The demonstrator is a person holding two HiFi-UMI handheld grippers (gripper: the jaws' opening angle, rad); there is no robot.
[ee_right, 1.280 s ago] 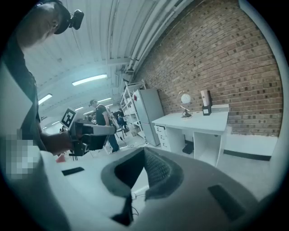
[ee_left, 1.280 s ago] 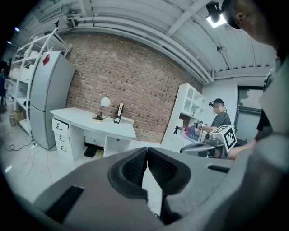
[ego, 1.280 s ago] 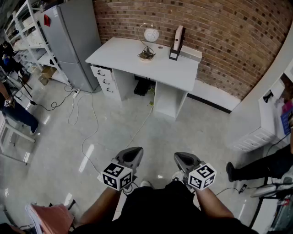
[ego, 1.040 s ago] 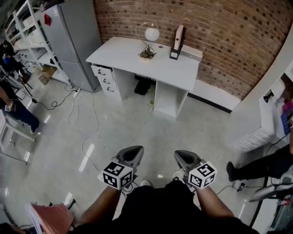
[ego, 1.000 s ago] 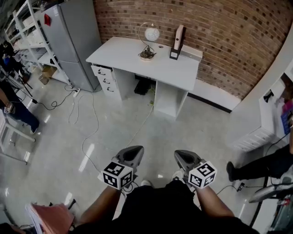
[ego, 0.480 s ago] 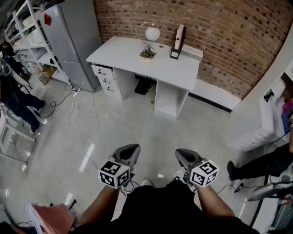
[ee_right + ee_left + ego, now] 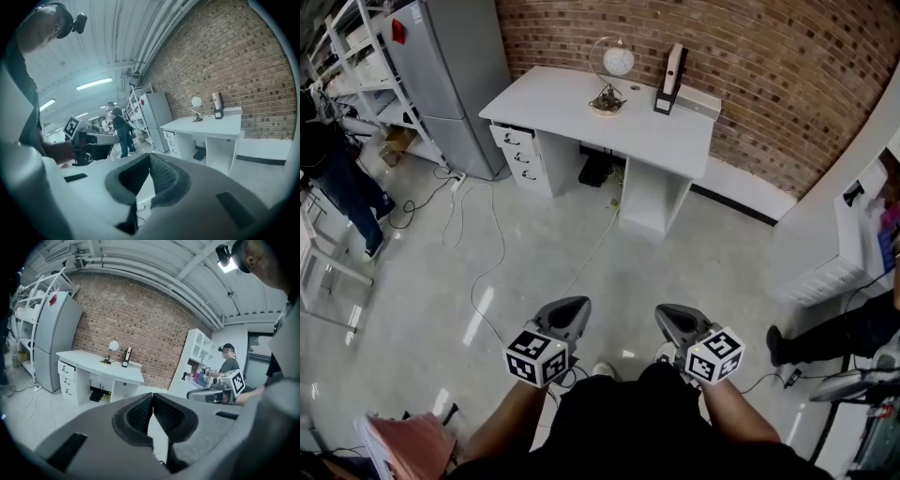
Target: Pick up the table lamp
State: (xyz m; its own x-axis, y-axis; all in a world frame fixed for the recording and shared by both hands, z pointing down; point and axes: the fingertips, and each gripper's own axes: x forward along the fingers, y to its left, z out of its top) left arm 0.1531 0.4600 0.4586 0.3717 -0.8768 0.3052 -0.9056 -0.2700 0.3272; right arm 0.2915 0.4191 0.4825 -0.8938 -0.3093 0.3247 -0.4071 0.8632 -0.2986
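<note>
head view: the table lamp (image 7: pixel 610 79) stands at the far edge of the white desk (image 7: pixel 563 108), against the brick wall, with an upright file holder (image 7: pixel 673 79) just right of it. the left gripper (image 7: pixel 565 317) and right gripper (image 7: pixel 673 324) hang near the person's body, well apart from the desk, with bare floor and loose cables (image 7: pixel 474 265) between.

left gripper view: the fingers are pressed together on nothing; the lamp is small and far off, to the left of the jaws.

right gripper view: fingers likewise pressed together and empty; the lamp sits far away on the desk, to the right.

likely risks: the floor cables could catch a foot on the approach. the jaws must spread before arriving, or they will shove the lamp. its thin hoop and round head look top-heavy, so a high or off-centre pinch could tip it, and a wide reach could knock the file holder.
</note>
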